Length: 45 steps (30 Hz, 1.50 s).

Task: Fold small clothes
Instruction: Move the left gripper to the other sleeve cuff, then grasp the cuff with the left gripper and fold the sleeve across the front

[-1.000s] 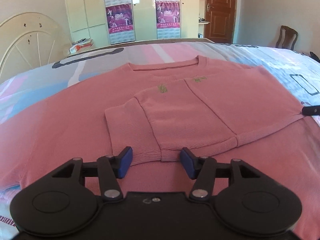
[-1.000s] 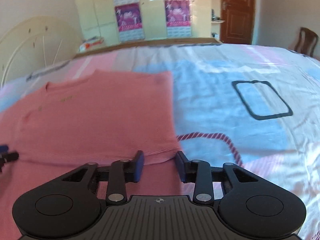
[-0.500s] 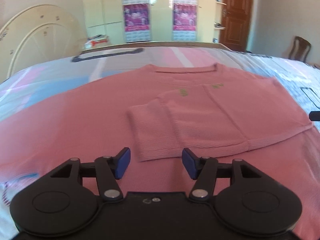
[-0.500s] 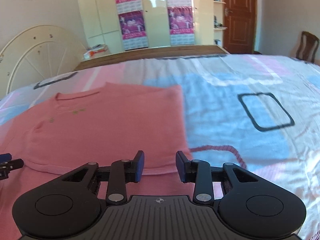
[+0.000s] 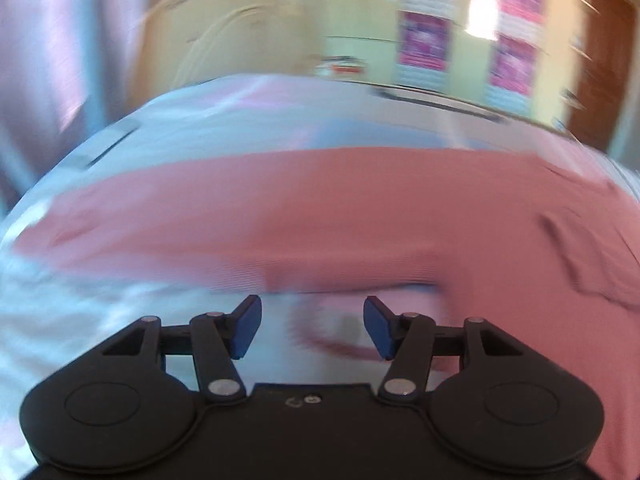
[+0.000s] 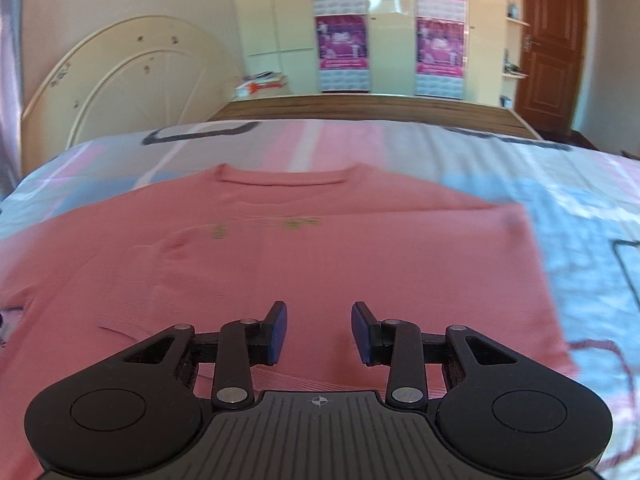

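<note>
A: Your left fingers (image 5: 312,328) stand apart with nothing between them, over bare bedsheet (image 5: 120,320) just below the sweater's (image 5: 320,208) unfolded sleeve. That view is smeared, so I can't tell exactly where the cuff ends.

B: And the right?

A: Right fingers (image 6: 318,332) also apart and empty, hovering over the sweater's (image 6: 280,272) lower body, near the hem. The sweater lies flat on the bed (image 6: 580,220), neckline away from you. The right side looks already folded in, with a straight edge there.

B: So the left sleeve's next?

A: That's my guess. Slow the left hand until the view clears, then pinch the sleeve near the cuff, both layers, not the sheet below.

B: What about the right hand?

A: Keep it low over the body, or press lightly, so the fabric doesn't drag when you lift the sleeve. Carry the sleeve across flat and match its edge to the folded side.

B: Risks?

A: Grabbing sheet with the knit, or bunching the shoulder.
</note>
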### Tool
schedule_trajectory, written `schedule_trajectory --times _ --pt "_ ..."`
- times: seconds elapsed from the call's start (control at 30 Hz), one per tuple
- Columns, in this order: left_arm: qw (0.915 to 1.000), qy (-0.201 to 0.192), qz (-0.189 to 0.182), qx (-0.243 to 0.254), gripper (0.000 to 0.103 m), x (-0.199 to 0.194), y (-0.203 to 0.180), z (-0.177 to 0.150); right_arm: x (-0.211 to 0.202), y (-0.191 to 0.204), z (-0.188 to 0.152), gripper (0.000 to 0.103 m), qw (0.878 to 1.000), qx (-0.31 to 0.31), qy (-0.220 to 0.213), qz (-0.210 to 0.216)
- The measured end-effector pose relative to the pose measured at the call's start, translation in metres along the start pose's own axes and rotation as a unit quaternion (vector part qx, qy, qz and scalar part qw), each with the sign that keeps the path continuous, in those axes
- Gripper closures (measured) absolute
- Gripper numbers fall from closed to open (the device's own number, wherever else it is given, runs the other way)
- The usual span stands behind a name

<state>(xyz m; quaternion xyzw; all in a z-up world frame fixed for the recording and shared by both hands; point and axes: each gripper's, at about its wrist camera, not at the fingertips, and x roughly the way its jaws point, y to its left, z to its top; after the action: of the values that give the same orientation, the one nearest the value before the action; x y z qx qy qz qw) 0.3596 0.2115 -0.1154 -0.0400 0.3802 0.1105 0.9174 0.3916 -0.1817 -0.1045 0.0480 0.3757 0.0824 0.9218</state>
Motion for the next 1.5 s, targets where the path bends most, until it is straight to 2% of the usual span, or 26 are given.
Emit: schedule_trajectory --times 0.13,0.23,0.33,0.5,0.63,0.7,0.73,0.77,0.83,0.87,0.9,0.97,1.07,1.2,1.27,1.4,1.5 --pt "0.9935 -0.002 0.026 -0.111 0.052 0.006 0.079 0.004 0.016 0.029 0.003 0.067 1.000 -0.016 0.004 0.011" --pt "0.9822 -0.009 0.034 -0.185 0.055 0.009 0.127 0.005 0.024 0.043 0.006 0.067 1.000 -0.022 0.006 0.013" --pt "0.9661 -0.022 0.019 -0.256 0.056 0.016 0.164 0.006 0.030 0.051 0.008 0.067 1.000 -0.028 0.008 0.009" --pt "0.9420 -0.052 -0.006 -0.331 0.056 0.028 0.198 0.006 0.036 0.048 0.014 0.067 1.000 -0.006 0.011 -0.003" --pt "0.9302 -0.068 -0.007 -0.361 0.056 0.039 0.207 0.014 0.037 0.038 0.021 0.067 1.000 0.023 0.013 -0.012" --pt "0.9168 -0.080 -0.017 -0.391 0.056 0.038 0.216 0.010 0.035 0.035 0.023 0.067 0.999 0.025 0.012 -0.017" --pt "0.9048 -0.090 -0.025 -0.415 0.057 0.038 0.222 0.006 0.034 0.033 0.024 0.067 0.999 0.026 0.011 -0.019" --pt "0.8955 -0.097 -0.029 -0.433 0.059 0.038 0.226 0.003 0.032 0.030 0.024 0.067 0.999 0.028 0.010 -0.021" --pt "0.8842 -0.103 -0.027 -0.455 0.070 0.048 0.231 0.004 0.027 0.024 0.023 0.067 0.999 0.034 0.008 -0.024" --pt "0.8843 -0.096 -0.028 -0.456 0.086 0.049 0.232 0.005 0.027 0.022 0.023 0.067 0.999 0.038 0.008 -0.025" --pt "0.8918 -0.084 -0.031 -0.443 0.093 0.052 0.230 0.008 0.026 0.019 0.023 0.067 0.999 0.041 0.007 -0.027" --pt "0.9097 -0.079 -0.031 -0.406 0.094 0.050 0.219 0.018 0.024 0.012 0.022 0.067 0.998 0.048 0.005 -0.029" --pt "0.9428 -0.094 -0.040 -0.317 0.094 0.037 0.183 0.039 0.021 0.003 0.021 0.067 0.998 0.060 0.002 -0.029" --pt "0.9685 -0.100 -0.086 -0.211 0.094 0.023 0.107 0.064 0.017 -0.007 0.020 0.067 0.997 0.066 -0.002 -0.027" --pt "0.9744 -0.102 -0.114 -0.164 0.094 0.016 0.062 0.073 0.014 -0.013 0.019 0.067 0.997 0.071 -0.003 -0.025" --pt "0.9760 -0.095 -0.175 -0.089 0.094 0.005 -0.032 0.081 0.005 -0.026 0.018 0.067 0.996 0.084 -0.008 -0.021" --pt "0.9755 -0.074 -0.206 -0.022 0.094 0.004 -0.109 0.081 -0.004 -0.036 0.015 0.067 0.995 0.093 -0.010 -0.018"
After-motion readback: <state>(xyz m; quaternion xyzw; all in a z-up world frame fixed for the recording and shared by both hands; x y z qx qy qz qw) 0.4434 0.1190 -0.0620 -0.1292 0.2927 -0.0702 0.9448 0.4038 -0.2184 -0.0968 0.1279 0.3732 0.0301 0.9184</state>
